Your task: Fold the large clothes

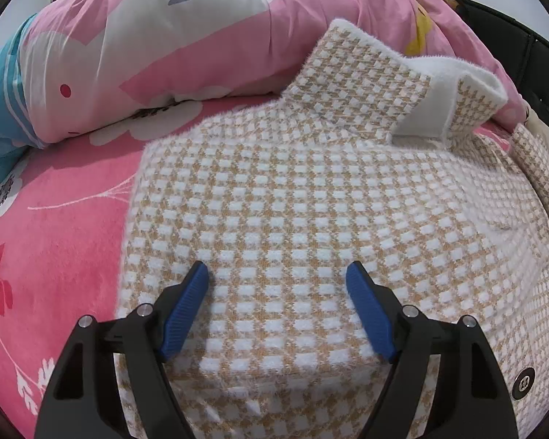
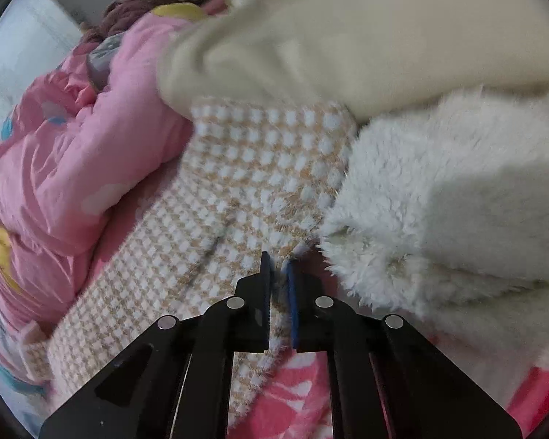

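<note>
Pink bed [image 1: 55,226]: 1 checked coat [image 1: 292,201], 2 fleeces [image 2: 457,190], 1 duvet [image 1: 146,36].

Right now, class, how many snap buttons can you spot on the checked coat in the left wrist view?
1: a metal snap button at the lower right of the checked coat, beside the gripper's right arm. Others may be hidden.

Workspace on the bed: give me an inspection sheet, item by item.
Surface: pink floral bedsheet.
Job's things: tan-and-white checked coat lying spread out, collar turned up.
Clutter: pink quilt bunched behind the coat; white fleece garment beside the coat's edge.
Grippers: left gripper open over the coat's middle; right gripper shut on the coat's edge.
Cables: nothing seen.
Surroundings: dark headboard at the far right.
</note>
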